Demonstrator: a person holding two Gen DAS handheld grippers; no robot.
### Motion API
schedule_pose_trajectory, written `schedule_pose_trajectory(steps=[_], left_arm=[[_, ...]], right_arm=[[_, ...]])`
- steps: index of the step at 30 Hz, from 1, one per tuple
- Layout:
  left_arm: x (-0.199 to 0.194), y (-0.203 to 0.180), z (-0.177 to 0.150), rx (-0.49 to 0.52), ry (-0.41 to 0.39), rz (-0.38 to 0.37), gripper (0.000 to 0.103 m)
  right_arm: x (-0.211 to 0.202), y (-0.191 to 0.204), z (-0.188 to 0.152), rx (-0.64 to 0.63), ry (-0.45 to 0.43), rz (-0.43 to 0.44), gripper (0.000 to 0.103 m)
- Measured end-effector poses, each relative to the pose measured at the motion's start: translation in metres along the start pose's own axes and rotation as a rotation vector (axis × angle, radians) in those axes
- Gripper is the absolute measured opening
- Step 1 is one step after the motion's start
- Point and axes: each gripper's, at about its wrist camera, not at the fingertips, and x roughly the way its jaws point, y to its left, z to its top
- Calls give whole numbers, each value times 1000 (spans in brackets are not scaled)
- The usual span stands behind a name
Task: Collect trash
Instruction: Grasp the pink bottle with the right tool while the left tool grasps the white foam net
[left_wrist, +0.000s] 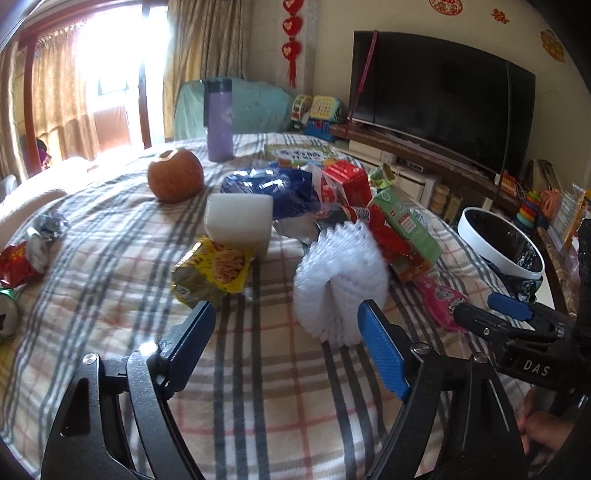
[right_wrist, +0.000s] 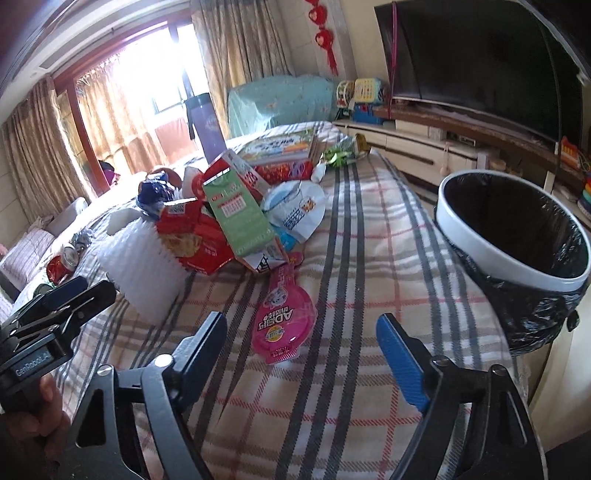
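Your room has a dark television (left_wrist: 439, 88) on the wall, and a checked cloth (right_wrist: 362, 258) covers the table where the litter lies; at its right edge stands the white round bin lined with a black bag (right_wrist: 517, 236), nothing visible inside it. Your left gripper (left_wrist: 286, 314) stands open and empty, the white foam fruit net (left_wrist: 341, 284) just ahead of its right finger and the yellow noodle packet (left_wrist: 212, 271) near its left. Your right gripper (right_wrist: 301, 325) is likewise open and empty, with the pink flat pouch (right_wrist: 284, 317) on the cloth between its fingers, untouched.
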Motion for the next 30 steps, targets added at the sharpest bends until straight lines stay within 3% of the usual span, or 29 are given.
schedule_pose_trajectory(steps=[3,6,9,12,13,30], left_arm=[[13,0,1,-8,45,-23,73],[23,-1,1,-18,87,-60,60],[29,-6,2,-9,108,-81,45],[30,-12,2,9,120,-94,24],[30,-13,2,14,122,-96,17],[0,-46,-2,65,105,-197,12]], right_arm=[[7,-3,0,12,31,4,77],[13,-2,1,13,52,6,64],[15,-1,1,11,57,10,53],[14,-3,1,14,58,22,35],[14,-4,1,16,60,26,35],[-25,-26,-8,52,6,21,34]])
